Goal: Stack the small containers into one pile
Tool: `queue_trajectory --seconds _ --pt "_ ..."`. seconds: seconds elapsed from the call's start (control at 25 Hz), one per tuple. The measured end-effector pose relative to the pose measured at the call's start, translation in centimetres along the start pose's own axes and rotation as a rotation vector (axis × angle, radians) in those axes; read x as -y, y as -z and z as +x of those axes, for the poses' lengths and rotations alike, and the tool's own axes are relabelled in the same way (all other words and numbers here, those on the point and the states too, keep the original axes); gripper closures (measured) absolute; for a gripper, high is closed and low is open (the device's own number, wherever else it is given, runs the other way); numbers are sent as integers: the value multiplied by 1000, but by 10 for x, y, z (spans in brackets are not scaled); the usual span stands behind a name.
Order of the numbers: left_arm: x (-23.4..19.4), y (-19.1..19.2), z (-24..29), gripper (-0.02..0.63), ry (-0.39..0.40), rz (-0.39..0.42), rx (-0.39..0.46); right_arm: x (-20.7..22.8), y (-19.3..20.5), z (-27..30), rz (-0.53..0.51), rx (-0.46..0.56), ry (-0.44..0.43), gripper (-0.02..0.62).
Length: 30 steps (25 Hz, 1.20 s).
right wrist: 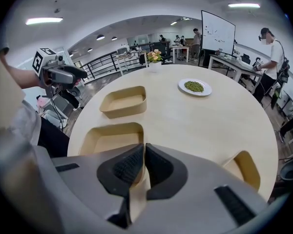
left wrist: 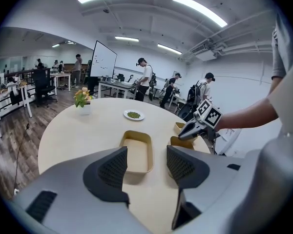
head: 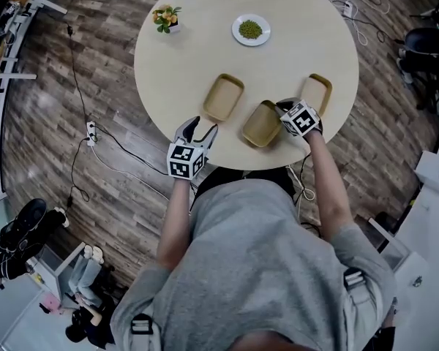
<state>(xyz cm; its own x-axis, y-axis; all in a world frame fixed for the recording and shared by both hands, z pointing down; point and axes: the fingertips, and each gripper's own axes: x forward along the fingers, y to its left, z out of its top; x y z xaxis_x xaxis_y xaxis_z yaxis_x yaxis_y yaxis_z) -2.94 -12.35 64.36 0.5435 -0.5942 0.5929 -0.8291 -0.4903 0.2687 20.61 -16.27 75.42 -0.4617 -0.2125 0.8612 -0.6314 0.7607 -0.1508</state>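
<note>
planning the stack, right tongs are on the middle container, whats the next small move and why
Probably lift the middle container clear of the table and carry it over the left container. The right tongs are shut on its wall, the containers all lie apart, and the left tongs hang open, empty.

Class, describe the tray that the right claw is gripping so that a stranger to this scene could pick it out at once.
Find the round table. Along its near edge, between a left tray and a right tray, lies the middle tray. It alone sits closest to the person, with its wall pinched by the right claw.
</note>
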Motion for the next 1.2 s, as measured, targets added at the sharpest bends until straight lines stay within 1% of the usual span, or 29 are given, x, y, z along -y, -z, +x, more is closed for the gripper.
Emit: queue_trajectory --seconds 0.24,0.48,0.68,0.92,1.2 --pt "3 1 -12 339 24 23 11 -11 -2 -12 37 13 -5 578" --pt "6 0 -21 339 39 63 24 -21 -11 -18 27 4 -32 578" --pt "5 -1 -28 339 39 63 41 -24 -22 -21 32 6 -53 578" --pt "6 1 -35 339 21 45 56 -34 -40 -23 -12 0 -111 578" --pt "4 2 -38 339 9 33 57 -42 -66 -11 -31 0 -155 578"
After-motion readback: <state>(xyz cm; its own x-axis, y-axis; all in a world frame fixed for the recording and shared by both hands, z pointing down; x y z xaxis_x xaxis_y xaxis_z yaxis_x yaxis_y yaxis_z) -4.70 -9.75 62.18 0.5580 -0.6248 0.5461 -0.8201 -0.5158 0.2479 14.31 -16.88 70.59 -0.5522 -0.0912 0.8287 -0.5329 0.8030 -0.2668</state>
